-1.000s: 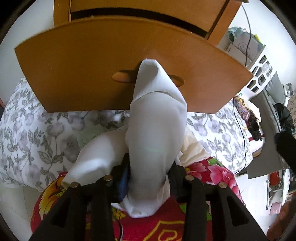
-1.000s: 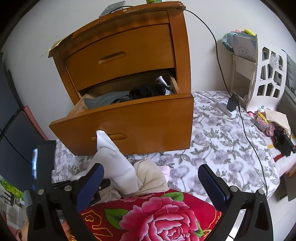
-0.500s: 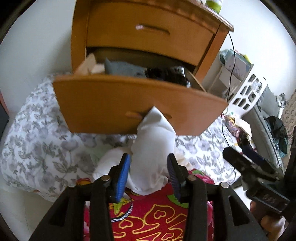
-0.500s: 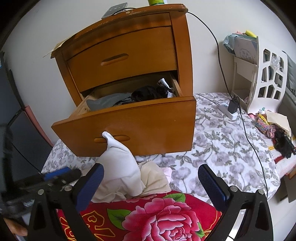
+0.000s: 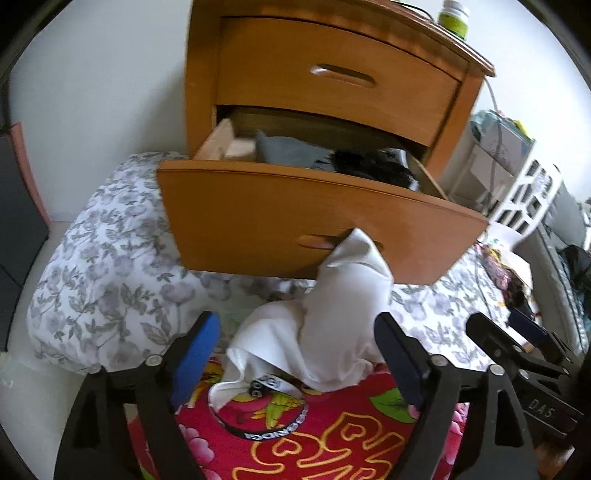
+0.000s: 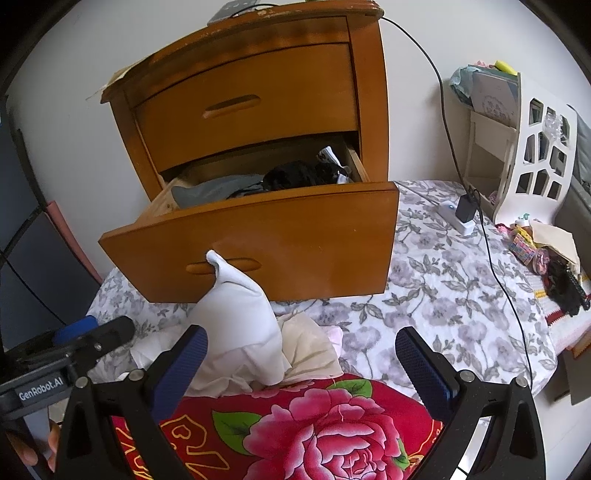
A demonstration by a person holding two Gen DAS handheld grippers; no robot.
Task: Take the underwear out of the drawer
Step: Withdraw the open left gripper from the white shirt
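Observation:
A white piece of underwear [image 5: 343,314] stands in a soft peak on the bed, its tip just in front of the handle of the open lower drawer [image 5: 295,221]. My left gripper [image 5: 295,354] frames it with its jaws opening; the blue pads [image 5: 195,354] stand clear of the cloth on both sides. In the right wrist view the same underwear [image 6: 240,325] lies left of centre, and my right gripper [image 6: 303,365] hangs open over the bed with nothing in it. The drawer [image 6: 258,240] holds a grey garment [image 6: 214,190] and a black one [image 6: 295,175].
A beige cloth [image 6: 310,343] lies beside the underwear on a red flowered blanket [image 6: 332,417] over a grey floral sheet [image 6: 443,295]. A charger with its cable [image 6: 461,218] and a white cut-out shelf [image 6: 535,147] stand at the right. A green bottle [image 5: 454,16] tops the nightstand.
The left gripper has let go of the white underwear, spread its jaws wide and drawn back and up. The garment stays heaped on the bed. The right gripper has not moved.

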